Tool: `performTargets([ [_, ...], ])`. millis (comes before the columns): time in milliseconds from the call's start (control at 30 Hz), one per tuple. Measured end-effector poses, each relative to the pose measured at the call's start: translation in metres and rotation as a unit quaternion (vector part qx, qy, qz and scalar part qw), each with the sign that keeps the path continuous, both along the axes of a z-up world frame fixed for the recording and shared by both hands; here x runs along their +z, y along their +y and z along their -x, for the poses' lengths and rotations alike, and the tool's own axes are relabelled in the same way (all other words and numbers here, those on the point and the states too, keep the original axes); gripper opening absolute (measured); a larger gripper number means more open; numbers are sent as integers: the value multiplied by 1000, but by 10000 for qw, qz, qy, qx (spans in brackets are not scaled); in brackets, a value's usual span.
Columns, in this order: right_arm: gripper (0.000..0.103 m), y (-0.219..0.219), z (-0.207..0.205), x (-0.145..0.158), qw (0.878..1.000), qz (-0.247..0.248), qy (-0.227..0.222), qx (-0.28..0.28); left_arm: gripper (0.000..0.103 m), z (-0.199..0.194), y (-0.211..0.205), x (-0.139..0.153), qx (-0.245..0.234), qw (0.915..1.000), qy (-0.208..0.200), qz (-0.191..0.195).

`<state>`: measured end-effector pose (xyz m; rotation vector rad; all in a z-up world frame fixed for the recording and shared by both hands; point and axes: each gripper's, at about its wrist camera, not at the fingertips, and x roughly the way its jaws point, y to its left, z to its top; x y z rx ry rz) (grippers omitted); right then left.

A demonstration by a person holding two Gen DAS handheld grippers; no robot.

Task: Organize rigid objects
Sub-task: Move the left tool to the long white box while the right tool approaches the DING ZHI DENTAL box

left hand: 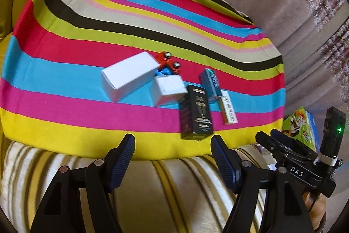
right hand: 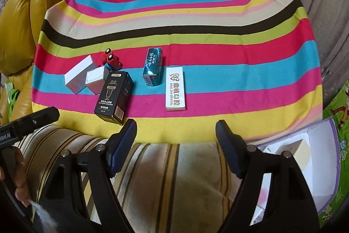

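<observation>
left tool [left hand: 173, 145]: spread wide, nothing between the pads, hanging over the near edge of the striped cloth [left hand: 65, 80]
right tool [right hand: 175, 131]: also spread and empty, same near edge, just to the right of the left one
black box [right hand: 114, 96]: closest thing, just ahead-left of the right tool, just ahead of the left tool's right finger
white dental box [right hand: 175, 88]: straight ahead of the right tool, lying flat, clear on all sides
teal box [right hand: 153, 67]: a bit further ahead, beside the dental box, not touching
two white boxes [left hand: 128, 78]: ahead of the left tool, bunched up against the red toy car [left hand: 169, 62]
open lavender box [right hand: 316, 158]: right of the right tool, probably the drop spot
tip: go for the dental box first, straddle the narrow width, square up before squeezing
watch out: soft cloth surface, so boxes may tilt or slide if nudged
</observation>
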<state>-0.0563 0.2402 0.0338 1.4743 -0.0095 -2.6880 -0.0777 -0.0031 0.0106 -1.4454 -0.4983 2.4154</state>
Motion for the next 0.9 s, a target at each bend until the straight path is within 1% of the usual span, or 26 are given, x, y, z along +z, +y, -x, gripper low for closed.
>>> performTargets([
  [133, 78, -4, 13, -6, 9999, -114, -43, 5, 73, 13, -12, -7, 209, 9996, -163, 91],
  [400, 78, -12, 40, -27, 9994, -224, -267, 90, 73, 34, -31, -19, 614, 9970, -477, 50],
  [500, 78, -14, 49, -35, 9989, -278, -357, 111, 70, 41, -33, -23, 603, 9965, -534, 208],
  [567, 78, -14, 55, -41, 9986, -297, -427, 123, 60, 46, -31, -25, 581, 9953, -565, 538],
  [633, 78, -15, 60, -46, 9983, -325, -463, 121, 60, 52, -31, -28, 614, 9938, -587, 713],
  [800, 78, -15, 70, -56, 9979, -339, -546, 99, 60, 73, -37, -36, 709, 9903, -680, 981],
  [900, 72, -15, 74, -61, 9976, -285, -622, 100, 60, 83, -43, -37, 825, 9882, -650, 1114],
])
